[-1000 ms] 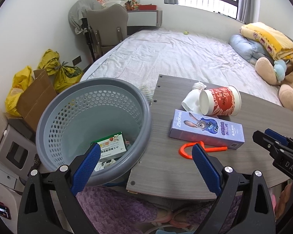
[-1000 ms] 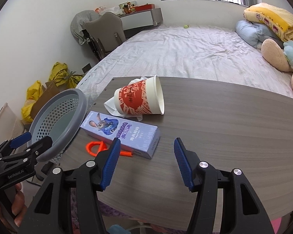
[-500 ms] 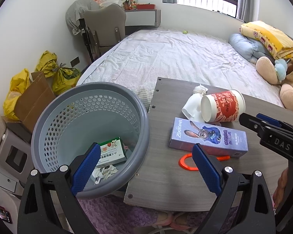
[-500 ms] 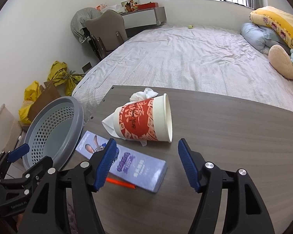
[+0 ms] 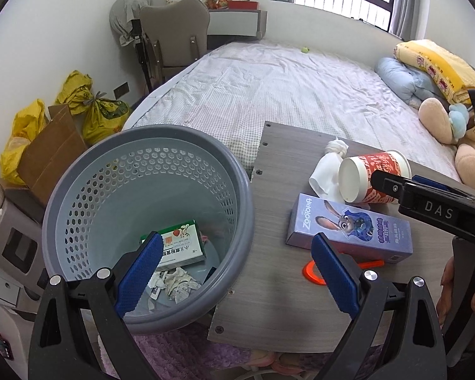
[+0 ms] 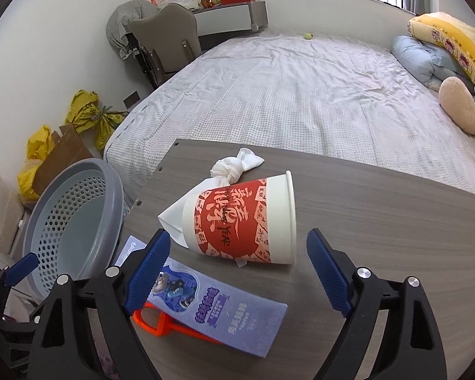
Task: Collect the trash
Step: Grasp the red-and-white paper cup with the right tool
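Observation:
A red-and-white paper cup (image 6: 243, 221) lies on its side on the wooden table (image 6: 380, 209), against a knotted white tissue (image 6: 234, 167). My right gripper (image 6: 237, 272) is open, its jaws just short of the cup on either side. A purple Zootopia box (image 6: 212, 310) lies below it over an orange plastic piece (image 6: 155, 324). My left gripper (image 5: 234, 272) is open over the rim of the grey basket (image 5: 79, 196), which holds a green-and-white box (image 5: 182, 248) and crumpled paper (image 5: 177, 285). The cup (image 5: 373, 180) and purple box (image 5: 348, 228) also show there.
The basket (image 6: 69, 221) stands at the table's left edge. A bed (image 6: 300, 95) lies behind the table, with pillows and a plush toy (image 6: 459, 104) at right. Yellow bags (image 5: 88, 107), cardboard and a chair (image 5: 174, 41) stand along the left wall.
My right gripper has moved forward toward the cup, which now sits between its jaws' line. My left gripper shifted slightly over the basket. Both stayed open.

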`<state>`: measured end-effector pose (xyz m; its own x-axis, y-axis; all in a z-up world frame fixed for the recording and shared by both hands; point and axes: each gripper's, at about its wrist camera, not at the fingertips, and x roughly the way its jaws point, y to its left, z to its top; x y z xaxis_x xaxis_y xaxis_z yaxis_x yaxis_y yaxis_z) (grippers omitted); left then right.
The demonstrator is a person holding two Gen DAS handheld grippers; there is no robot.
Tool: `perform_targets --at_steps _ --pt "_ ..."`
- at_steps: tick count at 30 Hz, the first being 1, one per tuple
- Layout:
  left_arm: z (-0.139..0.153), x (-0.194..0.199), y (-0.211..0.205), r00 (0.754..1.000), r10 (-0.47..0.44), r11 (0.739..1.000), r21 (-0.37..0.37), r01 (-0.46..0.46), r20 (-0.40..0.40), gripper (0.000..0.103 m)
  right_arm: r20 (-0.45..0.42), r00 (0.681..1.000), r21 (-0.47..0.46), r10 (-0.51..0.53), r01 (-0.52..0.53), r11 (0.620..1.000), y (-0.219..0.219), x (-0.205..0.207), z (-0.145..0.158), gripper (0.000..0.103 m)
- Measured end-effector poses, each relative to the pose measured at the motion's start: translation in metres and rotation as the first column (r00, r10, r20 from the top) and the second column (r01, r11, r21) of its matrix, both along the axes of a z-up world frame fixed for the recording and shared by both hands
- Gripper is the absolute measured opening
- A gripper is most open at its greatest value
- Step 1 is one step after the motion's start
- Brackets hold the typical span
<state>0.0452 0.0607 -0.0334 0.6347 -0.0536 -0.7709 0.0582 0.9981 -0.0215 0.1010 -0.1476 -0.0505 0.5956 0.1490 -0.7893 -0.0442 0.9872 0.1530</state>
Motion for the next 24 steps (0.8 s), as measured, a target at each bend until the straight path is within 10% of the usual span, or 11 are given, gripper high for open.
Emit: perform_targets --at_steps 24 --pt "0.002 0.000 0.013 0.999 0.037 0.999 -0.009 -0.037 0.013 0.093 -0.044 0.997 -0.067 -0.062 0.059 0.996 0.008 0.033 -0.026 0.084"
